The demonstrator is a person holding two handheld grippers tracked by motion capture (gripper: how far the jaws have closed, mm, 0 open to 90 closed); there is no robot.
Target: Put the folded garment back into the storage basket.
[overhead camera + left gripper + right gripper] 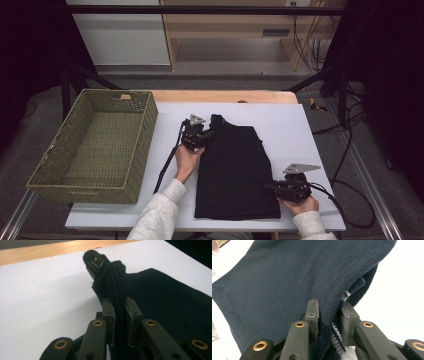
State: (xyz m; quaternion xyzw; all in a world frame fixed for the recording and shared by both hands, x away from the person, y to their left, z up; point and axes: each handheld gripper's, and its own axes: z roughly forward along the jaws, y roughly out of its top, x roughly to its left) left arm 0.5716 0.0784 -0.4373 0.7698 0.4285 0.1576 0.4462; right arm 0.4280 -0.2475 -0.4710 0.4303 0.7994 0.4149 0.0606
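Your dark navy knitted garment (pixel 235 170) lies folded flat on the white tabletop (pixel 300 130), right of the olive woven basket (pixel 95 145), which sits well apart from it at the table's left end. From above you see both of your hands at the cloth: your left gripper (pixel 196 136) at its far left corner, your right gripper (pixel 280 189) at its near right edge. The left gripper view adds what the high one cannot: your left gripper (pixel 119 322) is clenched on a ribbed band of the knit, and a small fabric label (pixel 96 264) shows on the raised tip beyond. In the right gripper view, your right gripper (pixel 329 322) is clamped on a fold of the same garment (pixel 287 285), where pale stitching (pixel 337 336) runs along the edge.
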